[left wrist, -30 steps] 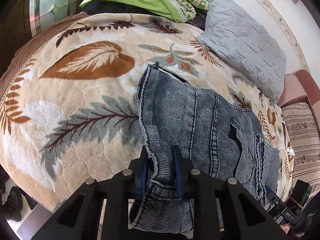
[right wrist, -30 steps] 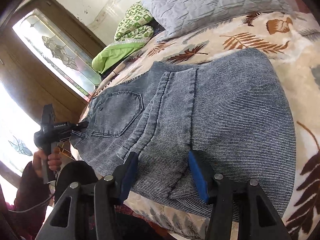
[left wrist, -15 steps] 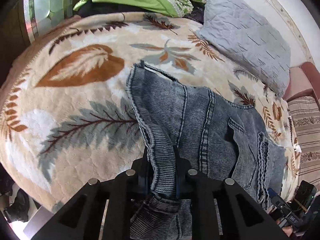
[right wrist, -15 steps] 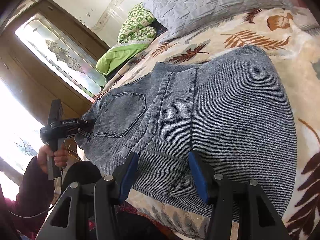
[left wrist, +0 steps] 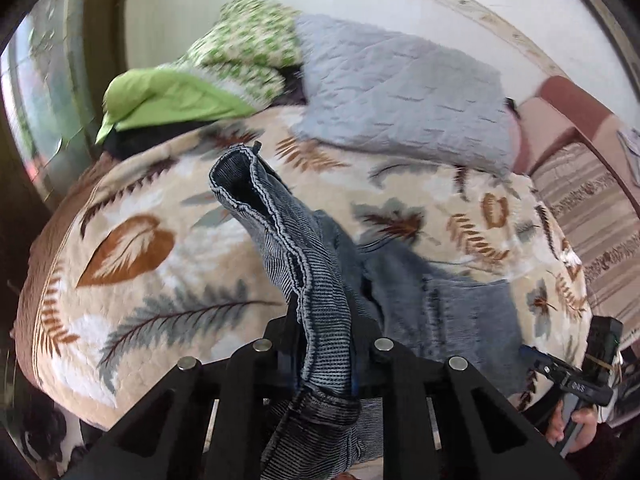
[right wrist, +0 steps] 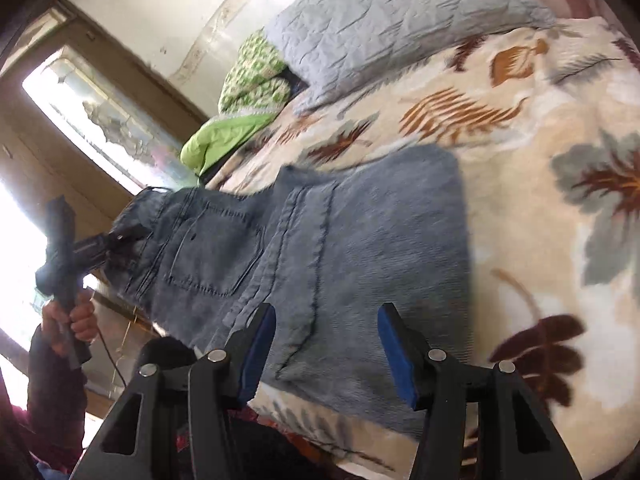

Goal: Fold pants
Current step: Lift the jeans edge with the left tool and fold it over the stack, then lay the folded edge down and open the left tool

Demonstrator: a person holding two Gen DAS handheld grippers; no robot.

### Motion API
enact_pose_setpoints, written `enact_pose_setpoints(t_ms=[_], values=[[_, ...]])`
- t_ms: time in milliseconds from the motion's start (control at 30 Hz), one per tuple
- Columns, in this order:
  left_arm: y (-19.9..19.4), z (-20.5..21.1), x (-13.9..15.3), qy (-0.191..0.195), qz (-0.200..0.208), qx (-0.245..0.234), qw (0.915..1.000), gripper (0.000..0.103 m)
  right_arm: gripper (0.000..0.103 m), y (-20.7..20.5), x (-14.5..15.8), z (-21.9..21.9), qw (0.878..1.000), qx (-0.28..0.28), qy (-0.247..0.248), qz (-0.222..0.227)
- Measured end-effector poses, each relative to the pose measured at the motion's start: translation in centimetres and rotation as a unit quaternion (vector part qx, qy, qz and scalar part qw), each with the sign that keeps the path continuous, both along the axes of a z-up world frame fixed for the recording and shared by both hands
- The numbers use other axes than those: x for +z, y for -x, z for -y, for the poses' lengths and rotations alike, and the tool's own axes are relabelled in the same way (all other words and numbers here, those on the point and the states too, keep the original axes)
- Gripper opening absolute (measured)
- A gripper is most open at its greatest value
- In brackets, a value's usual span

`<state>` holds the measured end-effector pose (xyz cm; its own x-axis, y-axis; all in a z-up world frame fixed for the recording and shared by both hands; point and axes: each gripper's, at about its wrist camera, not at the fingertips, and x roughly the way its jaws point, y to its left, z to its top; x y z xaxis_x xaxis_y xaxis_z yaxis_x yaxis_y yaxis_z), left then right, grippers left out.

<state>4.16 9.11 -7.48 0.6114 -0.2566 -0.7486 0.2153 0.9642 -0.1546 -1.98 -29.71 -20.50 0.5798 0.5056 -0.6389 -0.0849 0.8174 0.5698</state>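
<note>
Grey-blue denim pants (right wrist: 360, 248) lie partly folded on a leaf-patterned blanket (right wrist: 540, 200). My left gripper (left wrist: 325, 344) is shut on the waistband of the pants (left wrist: 316, 292) and holds that end lifted off the bed; the raised fabric stands up in front of the camera. In the right wrist view the left gripper (right wrist: 116, 240) shows at the far left, gripping the waistband. My right gripper (right wrist: 326, 354) is open, with its blue pads (right wrist: 394, 354) just above the near edge of the pants, holding nothing. It shows at the right edge of the left wrist view (left wrist: 568, 376).
A grey quilted pillow (left wrist: 400, 92) and a green bundle of bedding (left wrist: 200, 88) lie at the head of the bed. A striped cushion (left wrist: 592, 200) is to the right. A window with patterned glass (right wrist: 104, 128) is beyond the bed.
My left gripper has lifted the waistband up off the bed and the pants have slid toward the bed's edge. My right gripper stays open.
</note>
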Motion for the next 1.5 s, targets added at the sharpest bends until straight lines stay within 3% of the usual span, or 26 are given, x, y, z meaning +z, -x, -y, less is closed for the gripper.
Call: enact_pose_setpoints(t_ms=[200,367,533,633,767,833,933,1033,1167,1233,1400,1500], values=[[1.5,8.0,2.5,-0.006,0.017,-0.075,0.9970,0.018,0.057,1.1,0.7,4.9,0.996,-0.075,-0.031,0.026],[2.3,15.9,1.6,-0.026,0.005,-0.140,0.9898,0.018,0.057,1.2,0.3,7.9,0.989,-0.127,-0.069,0.025],[2.9,22.9,-2.7,-0.055,-0.032,-0.192,0.9793,0.018,0.057,1.4,0.1,10.4,0.981,-0.165,-0.101,0.030],[3.0,26.5,-7.3,-0.083,-0.059,-0.202,0.9740,0.018,0.057,1.3,-0.2,11.3,0.977,-0.180,-0.111,0.029],[3.5,29.4,-11.6,-0.111,-0.059,-0.206,0.9704,0.020,0.057,0.7,-0.8,12.1,0.975,-0.193,-0.111,0.022],[3.8,29.8,-11.9,-0.110,-0.052,-0.218,0.9683,0.021,0.057,0.6,-1.1,12.2,0.975,-0.193,-0.110,0.016],[3.4,29.3,-11.0,-0.066,-0.073,-0.240,0.9659,0.024,0.057,0.4,-1.5,12.0,0.976,-0.190,-0.105,0.008],[3.6,28.3,-9.1,-0.026,-0.083,-0.254,0.9634,0.037,0.057,0.2,-1.7,12.0,0.976,-0.190,-0.103,0.002],[4.6,25.4,-5.3,-0.047,-0.007,-0.245,0.9685,0.049,0.057,0.6,-1.6,11.9,0.977,-0.192,-0.092,0.003],[4.5,23.3,-4.1,-0.056,0.011,-0.227,0.9722,0.055,0.057,0.9,-1.0,11.6,0.979,-0.190,-0.074,0.011],[3.8,17.9,-4.7,-0.129,0.029,-0.168,0.9770,0.056,0.057,1.3,1.0,9.8,0.984,-0.159,-0.060,0.046],[3.3,15.1,-6.5,-0.130,0.001,-0.136,0.9821,0.056,0.056,0.9,2.9,7.5,0.990,-0.125,-0.036,0.059]])
